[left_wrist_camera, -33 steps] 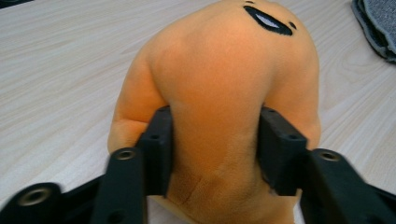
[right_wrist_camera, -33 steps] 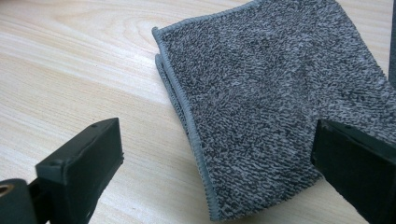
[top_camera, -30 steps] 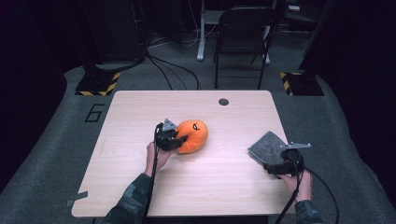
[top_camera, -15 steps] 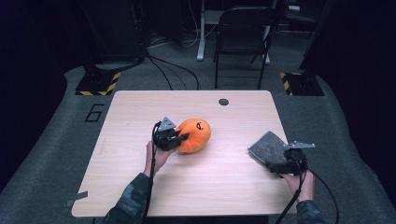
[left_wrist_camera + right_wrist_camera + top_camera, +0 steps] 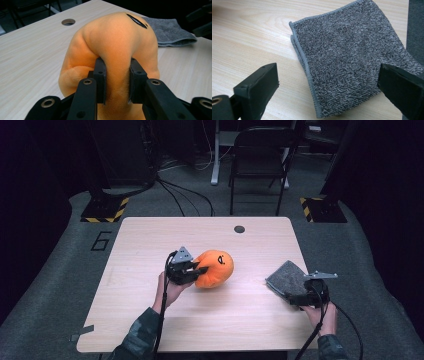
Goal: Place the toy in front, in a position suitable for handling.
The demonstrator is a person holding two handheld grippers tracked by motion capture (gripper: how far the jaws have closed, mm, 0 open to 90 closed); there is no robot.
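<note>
A pale wooden table (image 5: 150, 320) takes up the middle of the high view, with a small round hole (image 5: 239, 229) near its far edge. Behind it, at the top of the frame, a dark chair (image 5: 262, 155) stands on the grey floor, and striped yellow-and-black blocks (image 5: 105, 210) sit at the upper left and upper right.

Near the centre of the table is an orange plush toy (image 5: 215, 267) with a black mark on top. In the left gripper view it rises through the middle of the frame, bulging above the jaws. The left gripper (image 5: 192, 272), just left of centre in the high view, is clamped on the toy's near side: its jaws have just been closing, and the pads squeeze a fold of the orange fabric tightly between them.

A folded grey towel (image 5: 287, 279) lies flat at the right side of the table, well apart from the toy. The right gripper (image 5: 295, 296) is at the towel's near edge, in the lower right of the high view. Its jaws stand wide, one at each lower corner of the right gripper view, with the towel (image 5: 352, 57) between them and untouched.
</note>
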